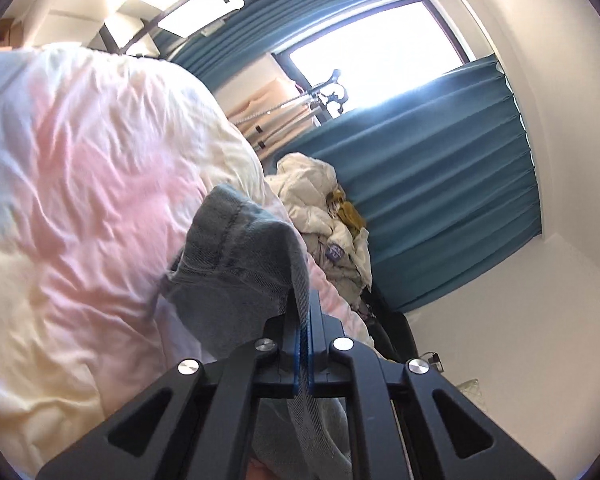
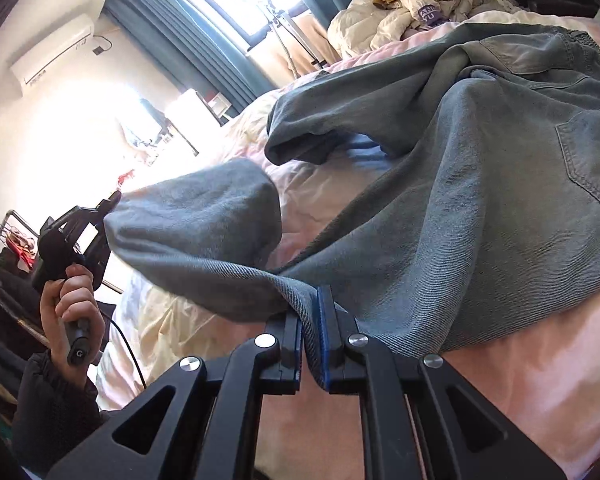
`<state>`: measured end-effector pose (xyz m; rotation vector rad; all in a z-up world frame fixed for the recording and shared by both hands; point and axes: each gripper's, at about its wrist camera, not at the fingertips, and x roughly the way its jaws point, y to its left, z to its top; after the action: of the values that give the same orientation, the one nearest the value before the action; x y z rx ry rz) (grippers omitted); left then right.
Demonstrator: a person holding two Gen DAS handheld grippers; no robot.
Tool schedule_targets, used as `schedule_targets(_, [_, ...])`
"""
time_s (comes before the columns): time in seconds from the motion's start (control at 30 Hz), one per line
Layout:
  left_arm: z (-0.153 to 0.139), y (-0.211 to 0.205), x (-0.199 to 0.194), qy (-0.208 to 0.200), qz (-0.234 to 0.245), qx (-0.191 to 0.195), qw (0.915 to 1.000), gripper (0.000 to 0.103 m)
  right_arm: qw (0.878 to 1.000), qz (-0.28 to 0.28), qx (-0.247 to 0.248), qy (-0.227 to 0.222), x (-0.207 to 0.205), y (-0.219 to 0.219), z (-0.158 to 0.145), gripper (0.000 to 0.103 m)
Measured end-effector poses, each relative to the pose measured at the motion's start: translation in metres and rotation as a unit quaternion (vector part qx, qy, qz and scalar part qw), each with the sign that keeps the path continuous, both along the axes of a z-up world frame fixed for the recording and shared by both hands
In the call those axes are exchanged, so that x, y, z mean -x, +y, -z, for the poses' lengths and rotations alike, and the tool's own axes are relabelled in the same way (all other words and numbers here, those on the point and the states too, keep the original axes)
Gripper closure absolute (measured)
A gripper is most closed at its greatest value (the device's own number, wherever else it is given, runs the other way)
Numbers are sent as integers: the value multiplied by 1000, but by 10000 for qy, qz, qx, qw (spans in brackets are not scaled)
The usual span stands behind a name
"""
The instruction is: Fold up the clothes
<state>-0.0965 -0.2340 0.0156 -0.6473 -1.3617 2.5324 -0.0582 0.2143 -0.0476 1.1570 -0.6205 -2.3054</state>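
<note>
At the far left of the right wrist view, a person's hand [image 2: 70, 300] in a dark sleeve holds the left gripper [image 2: 114, 200] by its handle, raised above the bed. Its jaws are closed on the hem of one leg of a pair of grey-blue jeans [image 2: 460, 184], and the leg hangs in a sagging loop from that pinch. The left wrist view shows the same grip close up: at lower centre, denim is folded between the tightly closed left gripper [image 1: 303, 344] and droops on both sides.

Toward the centre of the right wrist view, the right gripper [image 2: 314, 340] pinches an edge of the jeans between its blue pads [image 2: 325, 320], the jaws only narrowly apart with cloth filling the gap. The other leg lies crumpled in the upper centre. To the right, the seat and back pocket lie flat on the pink and cream duvet [image 2: 540, 360]. A heap of pale clothes [image 2: 412, 4] sits at the upper right.

The risks, as a judgement: each grip holds only a thin edge, so heavy denim could slip free as it is lifted. The loose leg may drag or twist, giving a crooked fold. Pulling unevenly could bunch the duvet underneath.
</note>
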Motion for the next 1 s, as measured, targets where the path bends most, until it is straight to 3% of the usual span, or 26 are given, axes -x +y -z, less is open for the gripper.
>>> schedule_targets(0.07, [-13,-20,0,14,-162,239,9996,102,9998,-110,146,40,1,-4,-1,84])
schedule_targets(0.37, [-74,-32,22,110,-162,1282,9915,102,9975,-634,56,297,-1,-32,-5,81])
schedule_targets(0.57, [-138,-10,46,842,309,1423,9858,102,9986,-401,357,31,4,-16,3,81])
schedule_targets(0.7, [-158,-5,40,1163,667,1657,9770,102,9973,-180,651,-279,9,-1,14,81])
schedule_targets(0.83, [-117,-32,24,899,470,1474,9839,102,9952,-51,876,-439,9,7,19,81])
schedule_targets(1.0, [-4,-89,-16,-100,-189,647,9977,102,9943,-1,936,-515,7,10,20,81])
